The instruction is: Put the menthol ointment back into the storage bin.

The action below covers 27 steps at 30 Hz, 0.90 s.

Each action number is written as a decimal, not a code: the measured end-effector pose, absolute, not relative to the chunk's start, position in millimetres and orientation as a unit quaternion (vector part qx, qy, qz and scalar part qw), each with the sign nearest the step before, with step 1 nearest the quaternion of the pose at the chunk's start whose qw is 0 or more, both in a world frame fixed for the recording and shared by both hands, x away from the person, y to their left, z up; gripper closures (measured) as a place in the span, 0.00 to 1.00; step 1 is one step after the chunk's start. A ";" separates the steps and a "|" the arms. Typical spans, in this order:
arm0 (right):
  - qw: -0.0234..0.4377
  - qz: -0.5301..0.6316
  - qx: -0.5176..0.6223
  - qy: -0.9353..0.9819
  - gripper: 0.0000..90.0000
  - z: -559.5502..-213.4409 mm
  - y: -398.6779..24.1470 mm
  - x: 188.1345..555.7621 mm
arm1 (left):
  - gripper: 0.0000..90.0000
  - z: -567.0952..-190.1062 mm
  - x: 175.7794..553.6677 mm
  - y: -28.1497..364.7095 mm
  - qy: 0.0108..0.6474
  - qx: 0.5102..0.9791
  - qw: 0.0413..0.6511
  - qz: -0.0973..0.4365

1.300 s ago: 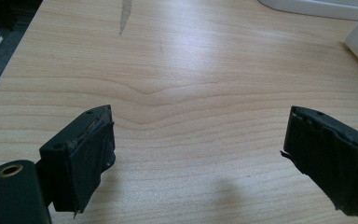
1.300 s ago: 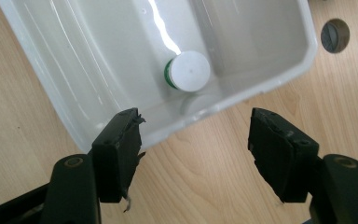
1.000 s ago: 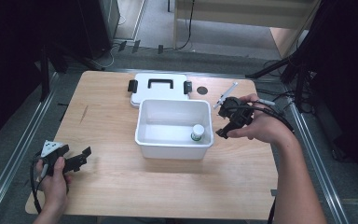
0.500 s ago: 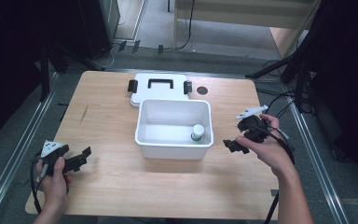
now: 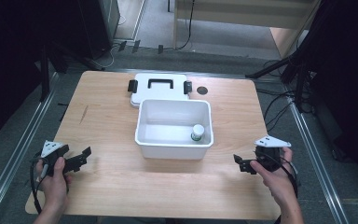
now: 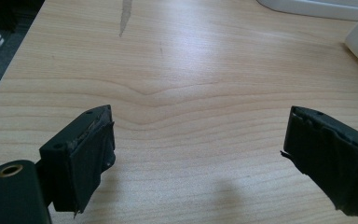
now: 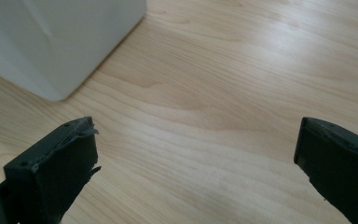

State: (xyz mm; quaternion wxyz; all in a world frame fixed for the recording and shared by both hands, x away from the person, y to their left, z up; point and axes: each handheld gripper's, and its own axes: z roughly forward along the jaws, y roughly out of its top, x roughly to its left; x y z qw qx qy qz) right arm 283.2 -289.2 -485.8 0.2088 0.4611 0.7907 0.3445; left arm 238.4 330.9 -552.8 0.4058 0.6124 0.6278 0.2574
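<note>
At lower right of high view, right gripper [image 5: 243,164] now low beside white bin [image 5: 174,148], jaws wide, empty (it was higher by bin rim before). Small bottle [image 5: 197,132] stands inside bin's right corner, likely just released. Left gripper [image 5: 78,158] wide, idle, lower left.

A light wooden tabletop [image 5: 107,126] with rounded corners carries a white open bin [image 5: 175,148] near its middle, slightly toward the far edge. Just behind the bin, touching or nearly touching its back wall, a flat white lid [image 5: 159,88] (black handle on top, a black latch at each end) lies against the far edge. A small dark round disc [image 5: 202,90] sits just right of the lid. A thin dark streak [image 5: 84,114] marks the wood toward the left edge.
</note>
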 end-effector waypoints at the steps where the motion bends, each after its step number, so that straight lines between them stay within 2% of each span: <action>1: 0.210 0.348 0.465 0.786 0.00 -489.9 -293.2 280.3 | 0.10 -552.8 238.4 330.9 0.628 0.612 0.406 0.258; 13: 0.224 0.392 0.515 0.728 0.00 -529.0 -339.5 243.5 | 0.10 -552.7 238.2 330.4 0.628 0.612 0.406 0.259; 27: 0.259 0.421 0.561 0.664 0.00 -543.2 -370.3 217.2 | 0.10 -552.6 238.2 331.0 0.626 0.613 0.407 0.258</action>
